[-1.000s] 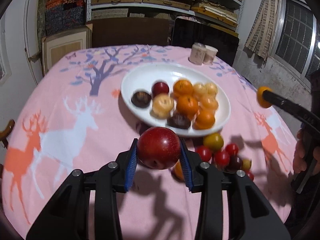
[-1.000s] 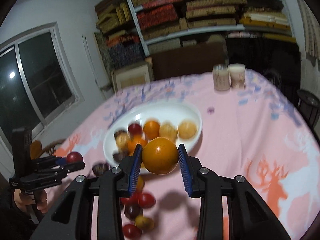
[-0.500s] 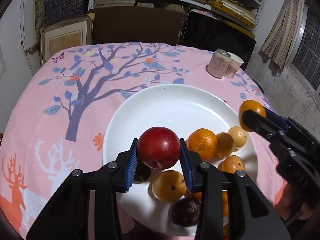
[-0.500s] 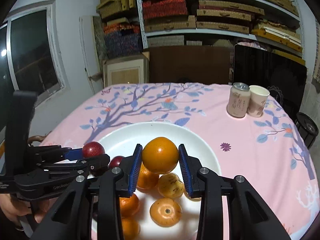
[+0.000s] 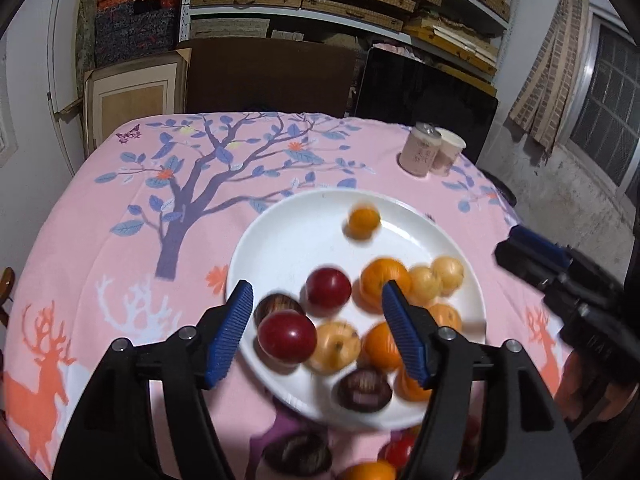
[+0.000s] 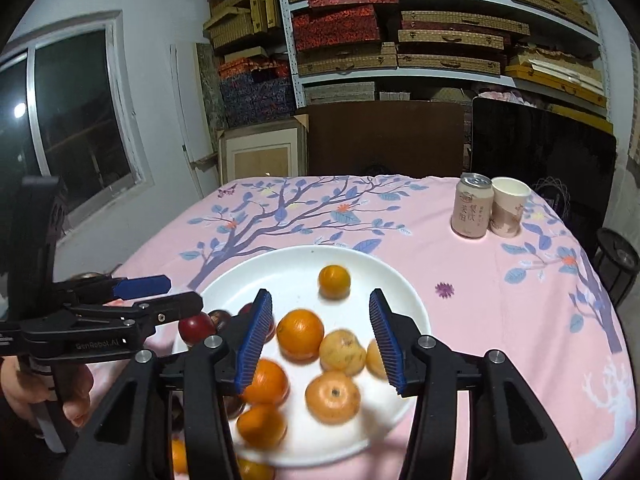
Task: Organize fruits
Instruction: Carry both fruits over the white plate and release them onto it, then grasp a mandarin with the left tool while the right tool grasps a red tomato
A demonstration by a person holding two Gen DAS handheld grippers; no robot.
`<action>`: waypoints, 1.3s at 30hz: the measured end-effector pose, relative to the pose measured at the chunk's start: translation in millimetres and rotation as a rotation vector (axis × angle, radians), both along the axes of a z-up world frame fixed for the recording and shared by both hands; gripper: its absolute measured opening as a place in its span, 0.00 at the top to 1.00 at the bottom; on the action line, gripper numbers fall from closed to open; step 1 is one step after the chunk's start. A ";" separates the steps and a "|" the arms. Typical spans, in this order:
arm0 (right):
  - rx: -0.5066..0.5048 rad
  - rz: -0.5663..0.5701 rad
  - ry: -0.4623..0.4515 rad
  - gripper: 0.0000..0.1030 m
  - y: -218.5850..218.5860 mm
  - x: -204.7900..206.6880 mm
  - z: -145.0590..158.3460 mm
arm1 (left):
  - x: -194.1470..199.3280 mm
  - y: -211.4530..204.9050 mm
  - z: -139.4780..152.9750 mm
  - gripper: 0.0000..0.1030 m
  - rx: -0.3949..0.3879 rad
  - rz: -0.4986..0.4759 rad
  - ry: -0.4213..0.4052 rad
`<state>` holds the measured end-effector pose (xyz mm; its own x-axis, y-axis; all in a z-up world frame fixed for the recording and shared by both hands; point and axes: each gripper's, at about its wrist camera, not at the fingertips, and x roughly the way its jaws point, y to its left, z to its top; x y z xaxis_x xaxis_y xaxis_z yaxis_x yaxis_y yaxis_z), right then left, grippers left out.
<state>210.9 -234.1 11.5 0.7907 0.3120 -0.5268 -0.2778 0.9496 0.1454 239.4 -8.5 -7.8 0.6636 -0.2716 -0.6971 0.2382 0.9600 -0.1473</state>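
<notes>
Right gripper (image 6: pixel 320 334): blue-padded jaws opening, nothing between them, above a white plate (image 6: pixel 384 280) of fruit. Small orange (image 6: pixel 334 281) apart at the plate's far side; larger oranges (image 6: pixel 300 334) and yellowish fruit (image 6: pixel 342 352) clustered nearer. Left gripper (image 6: pixel 160 294) at left, over a red fruit (image 6: pixel 195 327). Can (image 6: pixel 471 211) and paper cup (image 6: pixel 509 213) touching, far right on the pink tabletop (image 6: pixel 500 280).

Loose fruit (image 5: pixel 296 454) below the plate (image 5: pixel 280 240): cut off by frame edge, blurred.
Small orange (image 5: pixel 363 222): motion-blurred.
Right gripper (image 5: pixel 560 280): fingertips partly out of frame.
</notes>
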 end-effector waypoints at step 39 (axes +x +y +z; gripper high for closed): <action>-0.059 0.171 0.217 0.40 8.2 -168.2 -77.0 | -105.7 -29.6 -72.9 0.65 0.188 -0.141 0.021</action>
